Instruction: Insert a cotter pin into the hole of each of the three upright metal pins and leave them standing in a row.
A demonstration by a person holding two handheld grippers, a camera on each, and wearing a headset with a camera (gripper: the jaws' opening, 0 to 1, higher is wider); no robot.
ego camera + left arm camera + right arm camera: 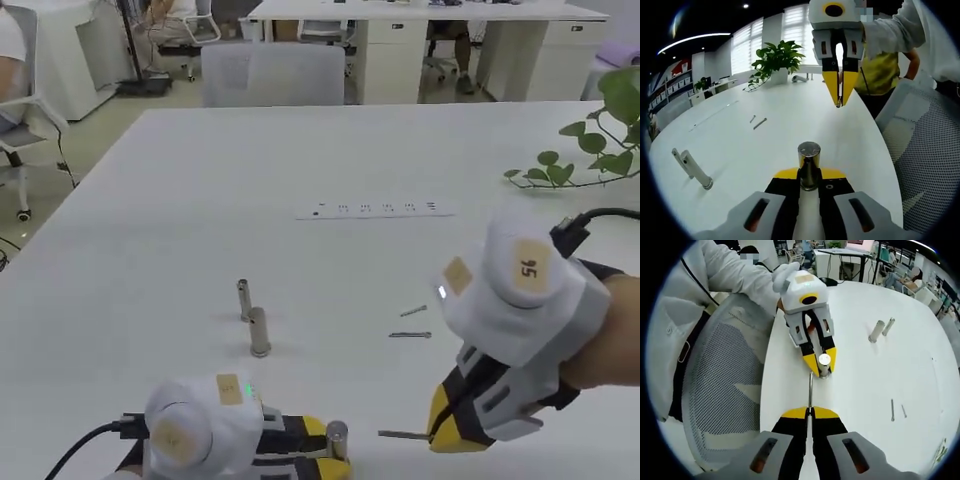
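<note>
We have the pin (809, 165) clamped upright in our left gripper (809, 176) at the table's (300, 180) near edge, and our right gripper (810, 412), pinched tight on a cotter pin (810, 389), points it level and lengthwise toward the pin, tip near but apart.

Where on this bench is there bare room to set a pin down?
Bare tabletop left of the two standing pins, and between them and the power strip. Crowded near side: left gripper, right gripper, loose cotter pins.
</note>
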